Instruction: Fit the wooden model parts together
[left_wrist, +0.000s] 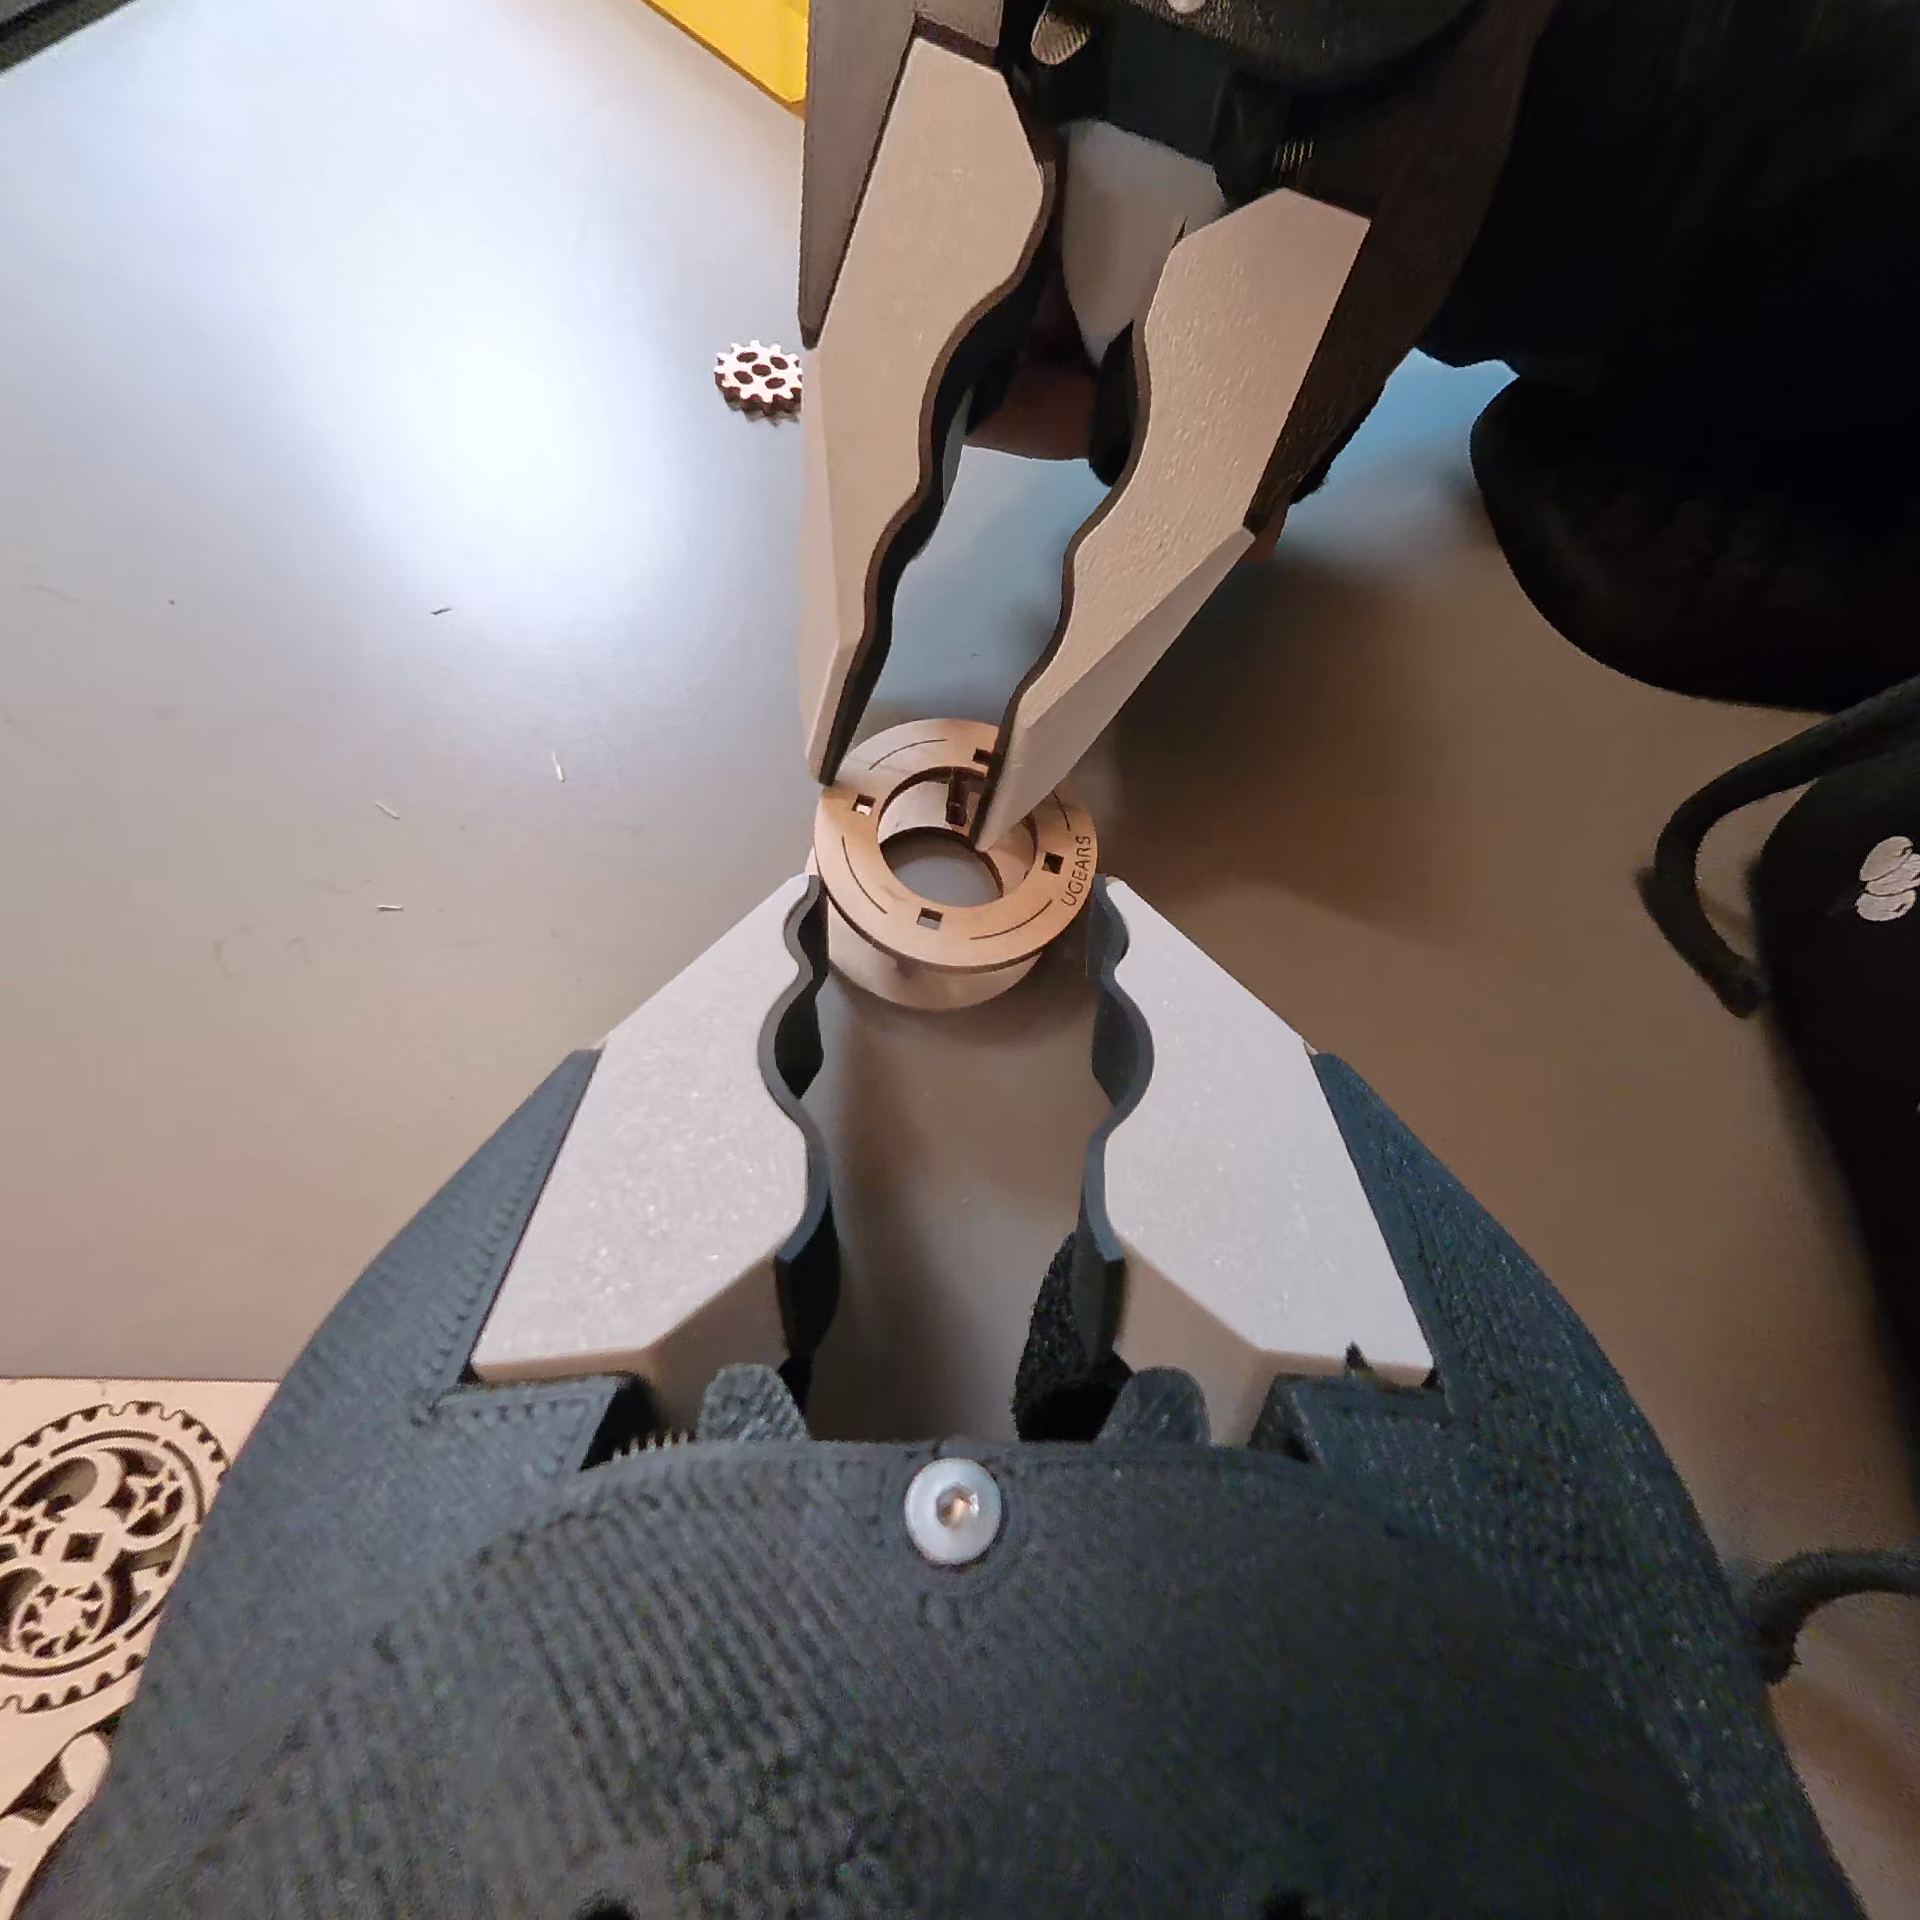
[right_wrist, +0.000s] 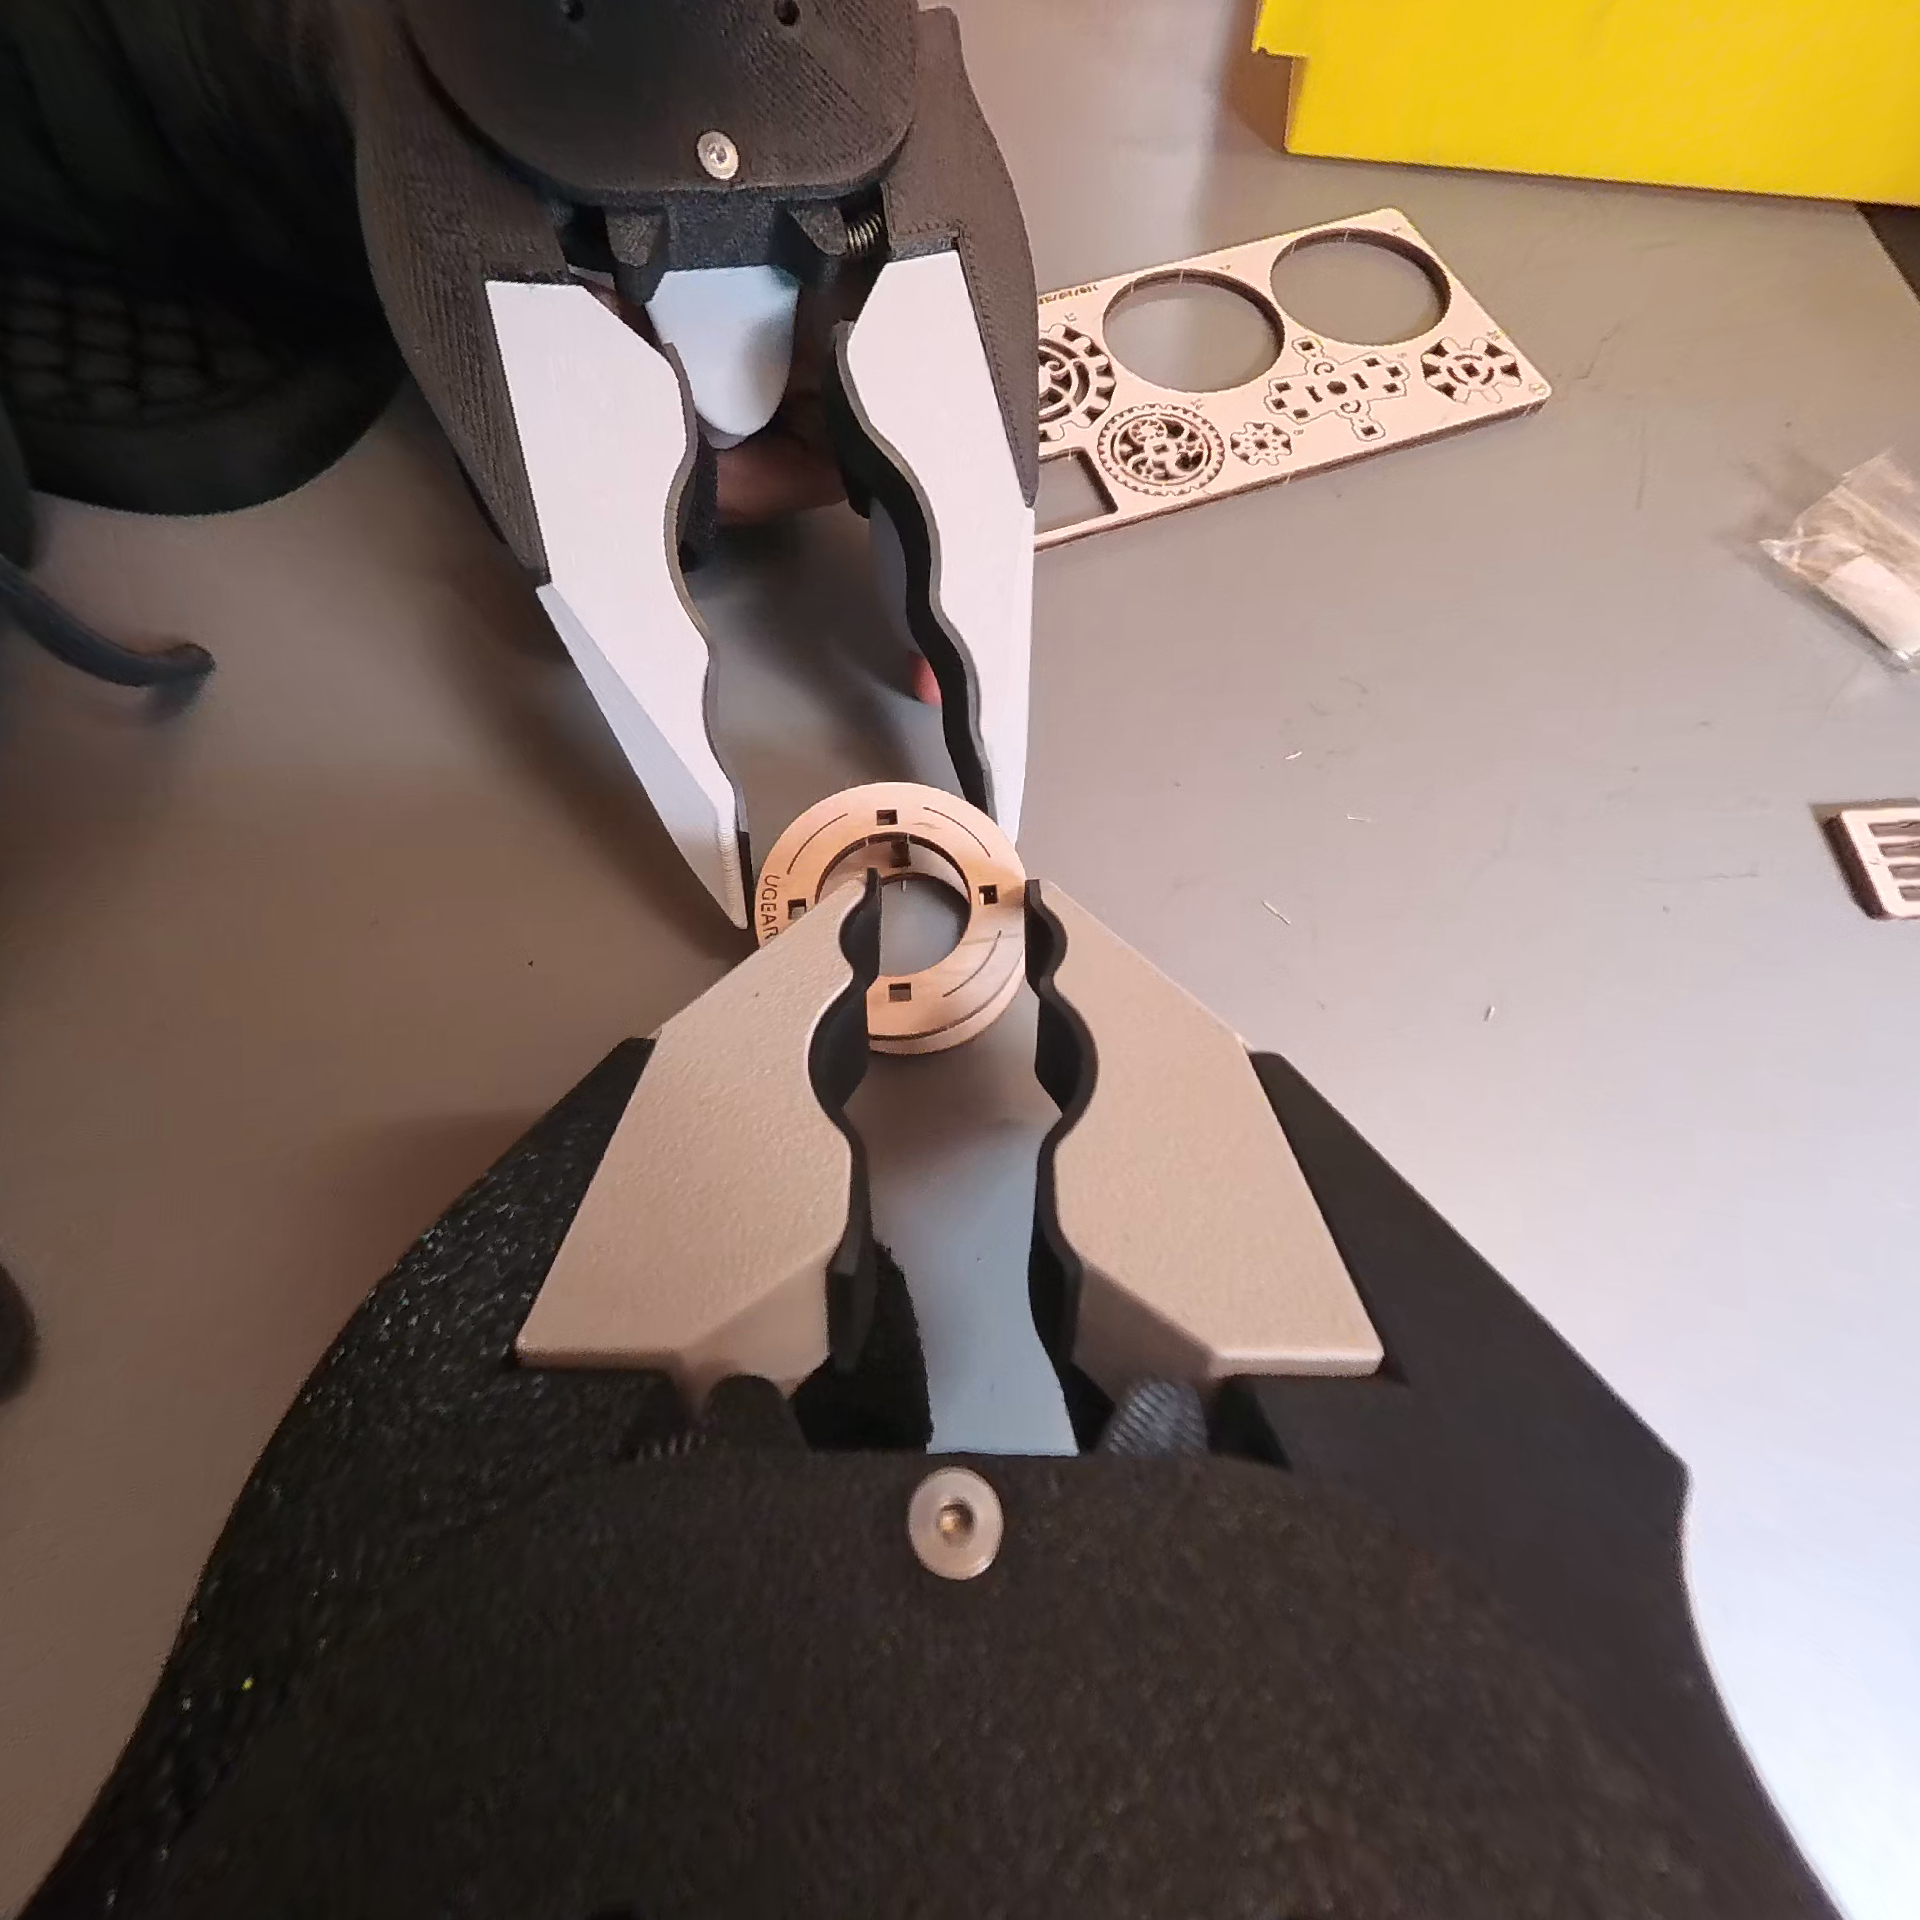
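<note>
A round wooden ring assembly (left_wrist: 951, 914), two stacked discs with a centre hole, sits at table level. My left gripper (left_wrist: 956, 899) has a fingertip on each side of it and is shut on it. In the right wrist view the ring (right_wrist: 935, 997) shows between the left gripper's (right_wrist: 868, 852) tips. My right gripper (right_wrist: 951, 888) is open. One of its fingertips (right_wrist: 862, 914) is in the ring's hole and the other (right_wrist: 1039, 925) is outside the rim. In the left wrist view the right gripper (left_wrist: 912, 800) comes down from the top.
A small wooden gear (left_wrist: 758, 379) lies loose on the grey table. A wooden parts sheet (right_wrist: 1278, 384) with cut-outs lies behind, by a yellow box (right_wrist: 1579, 94). A clear plastic bag (right_wrist: 1860, 561) and a small dark piece (right_wrist: 1881, 862) are at the right. Black fabric and a cable (left_wrist: 1704, 883) lie nearby. The tips of both grippers are at nearly the same place.
</note>
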